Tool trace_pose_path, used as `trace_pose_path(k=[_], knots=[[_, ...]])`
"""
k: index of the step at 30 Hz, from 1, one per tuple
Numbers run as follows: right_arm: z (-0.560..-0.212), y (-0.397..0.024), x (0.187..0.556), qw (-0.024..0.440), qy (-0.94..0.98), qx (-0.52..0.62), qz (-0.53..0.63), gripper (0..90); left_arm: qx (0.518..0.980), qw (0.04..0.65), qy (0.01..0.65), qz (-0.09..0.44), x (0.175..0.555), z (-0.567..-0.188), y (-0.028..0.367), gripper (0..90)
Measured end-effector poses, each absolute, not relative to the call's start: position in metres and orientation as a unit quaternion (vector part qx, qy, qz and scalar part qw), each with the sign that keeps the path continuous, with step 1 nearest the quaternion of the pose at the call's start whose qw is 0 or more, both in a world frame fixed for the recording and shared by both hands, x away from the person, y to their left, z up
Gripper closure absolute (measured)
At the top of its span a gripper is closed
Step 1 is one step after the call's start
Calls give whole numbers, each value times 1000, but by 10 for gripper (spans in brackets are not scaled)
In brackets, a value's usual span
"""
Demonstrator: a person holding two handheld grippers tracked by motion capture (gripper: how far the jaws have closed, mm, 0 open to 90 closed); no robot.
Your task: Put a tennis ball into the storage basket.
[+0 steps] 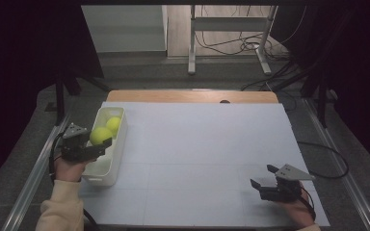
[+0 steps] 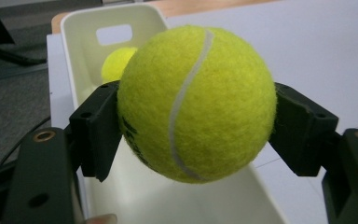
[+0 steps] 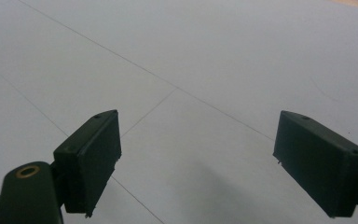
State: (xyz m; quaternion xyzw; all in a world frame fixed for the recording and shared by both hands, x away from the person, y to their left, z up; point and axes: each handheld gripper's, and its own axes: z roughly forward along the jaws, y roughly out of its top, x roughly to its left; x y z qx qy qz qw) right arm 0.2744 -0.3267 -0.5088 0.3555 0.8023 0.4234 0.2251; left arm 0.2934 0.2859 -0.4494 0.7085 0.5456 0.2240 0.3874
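Note:
My left gripper (image 1: pixel 96 140) is shut on a yellow-green tennis ball (image 1: pixel 99 135) and holds it just above the white bin (image 1: pixel 113 164) at the table's left side. The left gripper view has that tennis ball (image 2: pixel 196 102) clamped between both black jaws, over the bin (image 2: pixel 77 32). A second tennis ball (image 1: pixel 113 124) lies inside the bin toward its far end, also seen as the ball behind (image 2: pixel 114 63). My right gripper (image 1: pixel 264 175) stands open near the table's front right, with only the white tabletop (image 3: pixel 191 70) between its jaws (image 3: pixel 196 163).
The white sheet (image 1: pixel 197 144) covers most of the table, with a wooden strip (image 1: pixel 192 96) along the far edge. Metal rails (image 1: pixel 33 173) run down both sides. Beyond the table stand a grey frame (image 1: pixel 231 29) and loose cables on the floor.

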Motion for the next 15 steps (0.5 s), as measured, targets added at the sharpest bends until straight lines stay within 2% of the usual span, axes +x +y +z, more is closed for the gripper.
trace_pose_path(k=[10,15], knots=[[-509,-326,275,225,803,356,423,156,709,371,559,217,298,-454,289,249],[-509,-326,274,224,803,355,424,156,698,382,563,224,296,-451,290,162]])
